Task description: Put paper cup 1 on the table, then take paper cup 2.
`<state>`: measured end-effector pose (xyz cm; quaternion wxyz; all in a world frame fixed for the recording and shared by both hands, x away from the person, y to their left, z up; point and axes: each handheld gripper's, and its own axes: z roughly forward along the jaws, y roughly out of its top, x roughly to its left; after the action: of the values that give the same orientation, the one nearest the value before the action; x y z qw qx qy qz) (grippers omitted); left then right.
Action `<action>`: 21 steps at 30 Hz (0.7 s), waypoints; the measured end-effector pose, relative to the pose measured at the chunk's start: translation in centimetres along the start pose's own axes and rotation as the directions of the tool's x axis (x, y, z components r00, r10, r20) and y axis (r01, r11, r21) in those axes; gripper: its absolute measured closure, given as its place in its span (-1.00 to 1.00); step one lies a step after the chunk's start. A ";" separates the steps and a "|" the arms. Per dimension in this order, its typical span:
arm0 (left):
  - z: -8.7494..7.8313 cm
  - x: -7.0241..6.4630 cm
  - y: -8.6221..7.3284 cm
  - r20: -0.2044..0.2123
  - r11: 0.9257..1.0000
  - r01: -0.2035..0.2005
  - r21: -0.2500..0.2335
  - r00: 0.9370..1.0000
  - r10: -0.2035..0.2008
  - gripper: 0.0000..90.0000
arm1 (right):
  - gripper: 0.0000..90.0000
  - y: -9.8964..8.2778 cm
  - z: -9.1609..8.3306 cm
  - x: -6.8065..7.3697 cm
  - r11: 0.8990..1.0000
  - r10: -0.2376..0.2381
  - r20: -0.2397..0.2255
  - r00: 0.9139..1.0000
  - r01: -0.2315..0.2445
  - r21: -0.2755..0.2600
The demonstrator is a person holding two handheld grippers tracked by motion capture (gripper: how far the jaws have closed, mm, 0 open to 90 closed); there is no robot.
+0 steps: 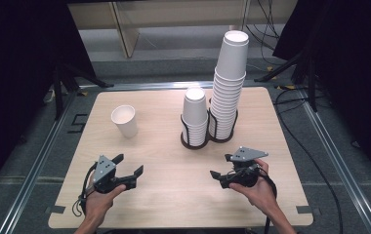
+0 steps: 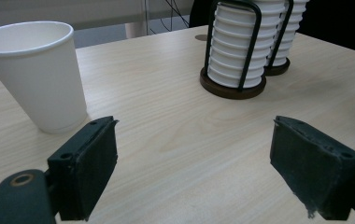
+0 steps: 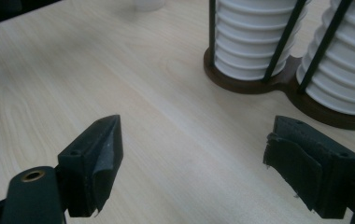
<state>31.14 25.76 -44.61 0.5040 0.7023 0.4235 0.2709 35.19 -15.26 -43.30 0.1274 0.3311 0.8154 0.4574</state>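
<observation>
Both grippers low, nothing held.
The left gripper [image 1: 130, 165] and right gripper [image 1: 221, 165] hang with jaws spread; farther off the lone cup [image 1: 124, 120] stands upright left of the racked stacks [image 1: 225, 97] — a wide approach could tip it.

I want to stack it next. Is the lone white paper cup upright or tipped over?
Upright: the lone white paper cup stands on its base on the wooden table, open mouth up, apparently empty.
</observation>
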 end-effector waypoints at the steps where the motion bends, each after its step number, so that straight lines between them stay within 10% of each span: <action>1: -0.2 -0.1 -0.1 0.005 1.000 0.000 0.003 1.000 0.000 -0.68 | -0.59 0.0 -0.1 -0.1 1.000 0.005 0.008 1.000 -0.005 -0.008; 10: -0.8 -0.9 -1.2 0.047 1.000 -0.004 0.022 0.999 0.003 -0.68 | -0.60 0.3 -0.8 -1.2 0.996 0.076 0.033 0.997 -0.074 -0.043; 21: -0.3 -1.1 -1.7 0.114 1.000 0.017 0.003 0.993 -0.018 -0.68 | -0.64 3.8 -2.6 -2.8 0.994 0.044 0.109 0.993 -0.032 -0.108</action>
<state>29.84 25.20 -46.08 0.5290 0.7135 0.4004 0.2254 37.52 -17.44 -38.97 0.1814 0.3642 0.7752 0.4832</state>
